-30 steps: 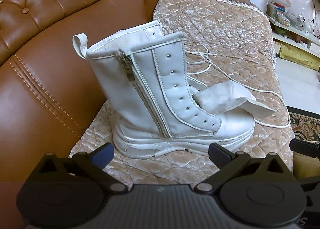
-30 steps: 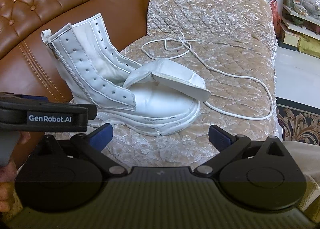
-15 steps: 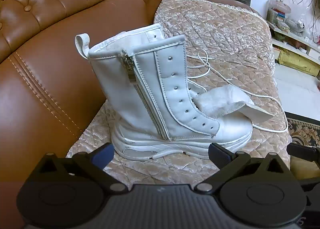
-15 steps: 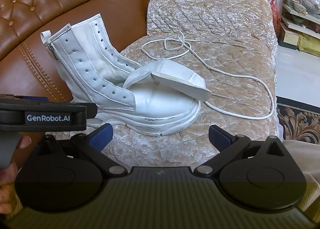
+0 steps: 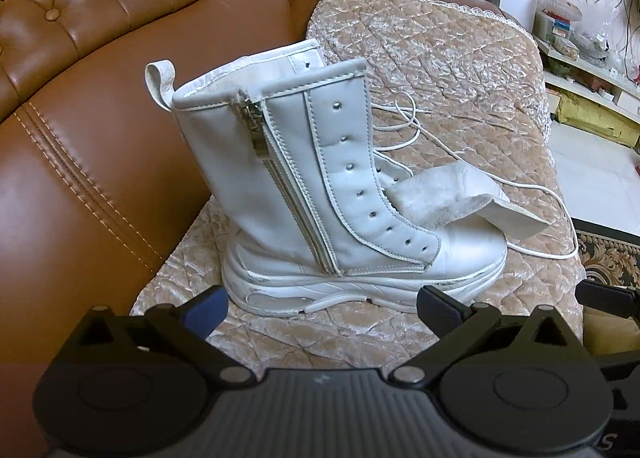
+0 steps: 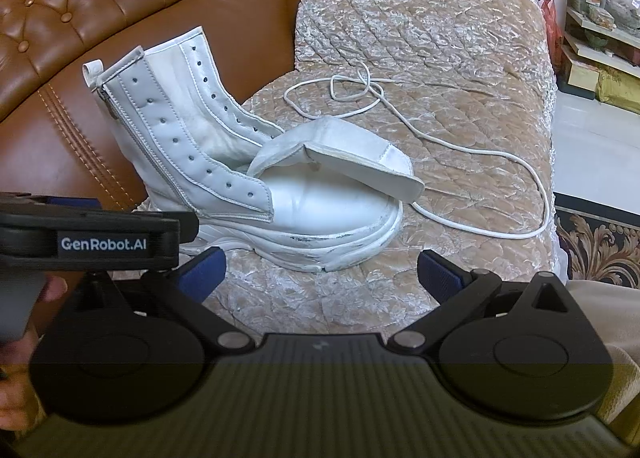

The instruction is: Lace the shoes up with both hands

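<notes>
Two grippers, nearest the lenses, both with jaws spread wide and nothing between them: left gripper (image 5: pixel 322 308) at 6 o'clock of its own view, right gripper (image 6: pixel 320 270) likewise in its own.

One white boot (image 6: pixel 256 177), just beyond the fingertips, standing upright on a quilted cover (image 6: pixel 440 57) — toe toward 3 o'clock in the left wrist view, heel against the brown leather sofa (image 5: pixel 80 137). Side zip closed. Tongue (image 6: pixel 340 157) flopped forward over the toe. Eyelet rows bare; none threaded.

One white lace (image 6: pixel 480 149), farther back, lying loose on the cover from 12 to 3 o'clock of the boot, apart from the eyelets. It is tangled in a loose knot near 12 o'clock, with a long loop trailing to the cover's edge.

Step in hand, as judged: fetching a lace end. Advice — pinch close to the tip, so that a short stiff length points into the lowest eyelet. Steady the eyelet flap with the other gripper. Clear the knot before pulling through, or the slack will snag.
</notes>
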The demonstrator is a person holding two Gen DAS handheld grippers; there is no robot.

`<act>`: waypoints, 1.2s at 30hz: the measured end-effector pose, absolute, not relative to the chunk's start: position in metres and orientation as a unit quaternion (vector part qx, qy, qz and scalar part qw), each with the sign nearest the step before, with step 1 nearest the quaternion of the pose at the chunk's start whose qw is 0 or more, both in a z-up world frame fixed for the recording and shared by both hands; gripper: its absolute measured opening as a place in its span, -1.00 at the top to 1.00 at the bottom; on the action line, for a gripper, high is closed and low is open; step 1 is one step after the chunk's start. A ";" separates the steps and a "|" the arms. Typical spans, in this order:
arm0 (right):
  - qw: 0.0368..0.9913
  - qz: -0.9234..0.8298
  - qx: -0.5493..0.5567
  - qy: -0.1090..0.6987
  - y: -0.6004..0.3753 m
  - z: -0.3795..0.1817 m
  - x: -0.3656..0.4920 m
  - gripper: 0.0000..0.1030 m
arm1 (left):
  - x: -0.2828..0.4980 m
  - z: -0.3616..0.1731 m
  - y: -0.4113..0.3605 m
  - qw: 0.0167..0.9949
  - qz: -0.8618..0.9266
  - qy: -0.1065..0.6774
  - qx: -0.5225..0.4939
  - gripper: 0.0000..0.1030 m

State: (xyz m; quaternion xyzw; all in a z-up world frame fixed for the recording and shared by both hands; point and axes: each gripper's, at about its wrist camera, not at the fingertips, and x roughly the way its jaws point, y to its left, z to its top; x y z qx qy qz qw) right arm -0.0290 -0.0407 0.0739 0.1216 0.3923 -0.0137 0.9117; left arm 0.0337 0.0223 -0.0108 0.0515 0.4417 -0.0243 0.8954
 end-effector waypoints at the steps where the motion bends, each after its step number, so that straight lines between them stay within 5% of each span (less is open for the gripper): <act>1: 0.912 -0.014 0.121 0.392 -0.041 0.074 -0.029 -1.00 | 0.037 -0.011 0.025 0.895 -0.025 0.442 0.052 -1.00; 36: 0.907 -0.012 0.123 0.403 -0.041 0.070 -0.028 -1.00 | 0.014 -0.019 0.007 0.891 -0.013 0.451 0.053 -1.00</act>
